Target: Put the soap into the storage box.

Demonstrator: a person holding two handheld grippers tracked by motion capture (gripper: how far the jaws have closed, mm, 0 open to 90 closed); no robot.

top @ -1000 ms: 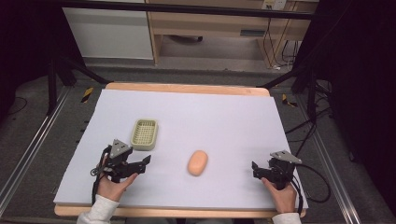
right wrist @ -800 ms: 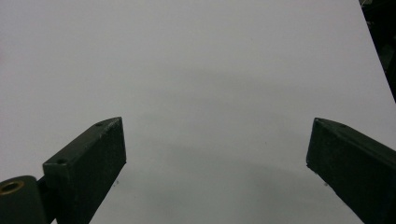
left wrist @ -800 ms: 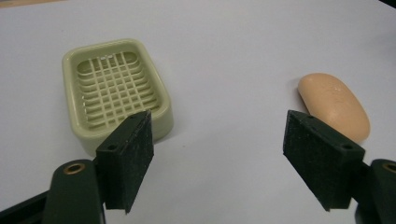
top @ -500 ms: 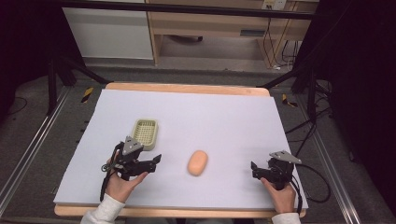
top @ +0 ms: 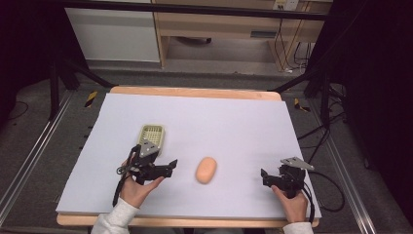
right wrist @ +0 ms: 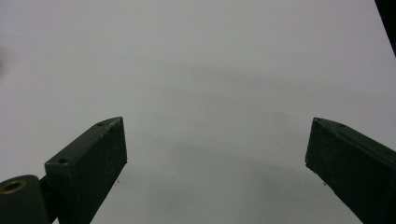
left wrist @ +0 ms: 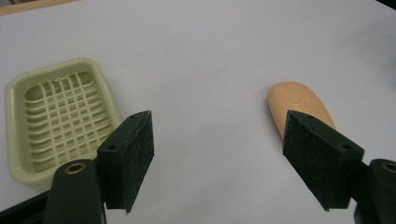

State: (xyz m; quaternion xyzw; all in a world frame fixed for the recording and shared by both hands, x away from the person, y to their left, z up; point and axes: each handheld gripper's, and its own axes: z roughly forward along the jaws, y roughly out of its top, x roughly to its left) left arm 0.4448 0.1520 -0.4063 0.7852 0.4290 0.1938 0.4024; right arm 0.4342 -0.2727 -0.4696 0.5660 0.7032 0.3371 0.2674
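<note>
Jaws, left gripper (top: 170,165): apart, nothing between; they have just been closing a bit. In left gripper view (left wrist: 217,158) only bare sheet lies in the gap.
Jaws, right gripper (top: 263,176): wide apart, nothing between; right gripper view (right wrist: 217,158) has blank sheet between the pads.
Task item: orange-tan smooth oval lump (top: 206,169), lower centre of high view, flat on the sheet, between the two grippers, nearer the left one, apart from both.
Same item, left gripper view: upper right of frame (left wrist: 294,100), its near end hidden behind the right-hand pad; touch or gap there, can't tell.
Tray: pale green rectangular plastic tray w/ grid floor (top: 151,135), left of centre in high view, just above the left gripper; near end covered by the gripper's grey plate. In left gripper view (left wrist: 28,107) at left, lower corner cut off by the pad.
Surface: white sheet (top: 219,122) over wooden table (top: 195,92); wood strip at top & bottom edges.
Open room: whole upper & right part of sheet free; wide gap lump to right gripper.
Edges: right gripper near lower right sheet edge; left hand (top: 139,187) close to bottom edge.
Hard to make out: what the lump is.
</note>
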